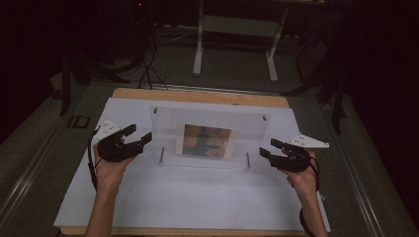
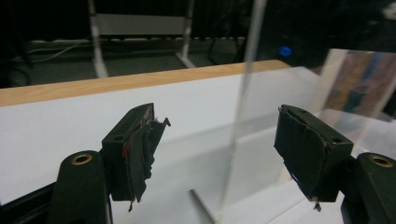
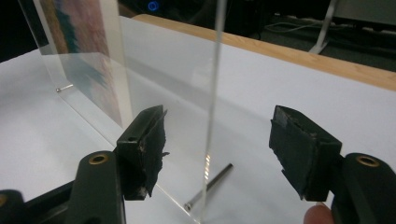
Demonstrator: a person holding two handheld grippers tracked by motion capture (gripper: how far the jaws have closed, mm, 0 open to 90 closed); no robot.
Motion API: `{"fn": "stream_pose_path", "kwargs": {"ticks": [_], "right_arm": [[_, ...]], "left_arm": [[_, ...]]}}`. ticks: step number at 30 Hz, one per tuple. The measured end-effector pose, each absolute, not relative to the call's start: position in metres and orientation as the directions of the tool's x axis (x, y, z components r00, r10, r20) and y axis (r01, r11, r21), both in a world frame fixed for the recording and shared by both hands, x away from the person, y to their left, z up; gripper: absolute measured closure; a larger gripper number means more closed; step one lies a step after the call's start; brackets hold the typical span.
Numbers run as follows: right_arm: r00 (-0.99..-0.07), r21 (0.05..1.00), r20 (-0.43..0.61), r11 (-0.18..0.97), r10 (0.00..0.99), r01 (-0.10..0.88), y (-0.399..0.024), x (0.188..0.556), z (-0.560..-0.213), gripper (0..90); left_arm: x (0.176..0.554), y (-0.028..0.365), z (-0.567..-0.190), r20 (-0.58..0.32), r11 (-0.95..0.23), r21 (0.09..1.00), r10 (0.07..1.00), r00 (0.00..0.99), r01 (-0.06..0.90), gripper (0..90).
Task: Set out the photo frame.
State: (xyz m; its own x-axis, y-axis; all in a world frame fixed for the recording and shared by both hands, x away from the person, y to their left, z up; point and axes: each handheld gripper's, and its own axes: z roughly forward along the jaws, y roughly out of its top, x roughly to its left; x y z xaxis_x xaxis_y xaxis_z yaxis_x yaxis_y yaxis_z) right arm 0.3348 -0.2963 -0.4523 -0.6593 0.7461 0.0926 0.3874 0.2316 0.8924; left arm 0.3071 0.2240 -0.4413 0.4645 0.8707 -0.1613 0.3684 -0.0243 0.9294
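- The room around me is dark; at the top of the high view a white-legged stand (image 1: 234, 42) rests on a grey floor with cables trailing beside it.
- In the middle of the frame sits a wooden table (image 1: 197, 95) covered by a white sheet (image 1: 188, 197), the wood showing as a strip along the far edge.
- On the sheet, at the centre of the high view, stands a clear acrylic picture frame (image 1: 207, 136) holding a blurred print (image 1: 206, 141) of pink, teal and tan patches; two small fasteners sit in its upper corners and thin metal pegs prop its lower edge.
- My left gripper (image 1: 136, 137) is at centre left of the high view, just beside the frame's left end, held up by my left hand (image 1: 109, 168).
- In the left gripper view the frame's clear side edge (image 2: 240, 112) rises in the gap between my jaws, which are spread wide and grip nothing.
- My right gripper (image 1: 269, 148) is at centre right, just beside the frame's right end, in my right hand (image 1: 302, 175).
- In the right gripper view the frame's other edge (image 3: 211, 102) stands between my widely parted jaws, untouched, with a metal peg (image 3: 209, 185) lying on the sheet at lower centre.
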Motion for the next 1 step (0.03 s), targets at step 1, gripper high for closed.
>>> {"fn": "stream_pose_path", "kwargs": {"ticks": [1], "right_arm": [[-0.659,0.892,0.093,0.232,0.746,0.387,-0.2963,0.3348,-0.4523,35.6]], "left_arm": [[0.3065,0.2265,-0.4406,-0.156,-0.029,0.927,0.876,0.455,0.374,29.5]]}}
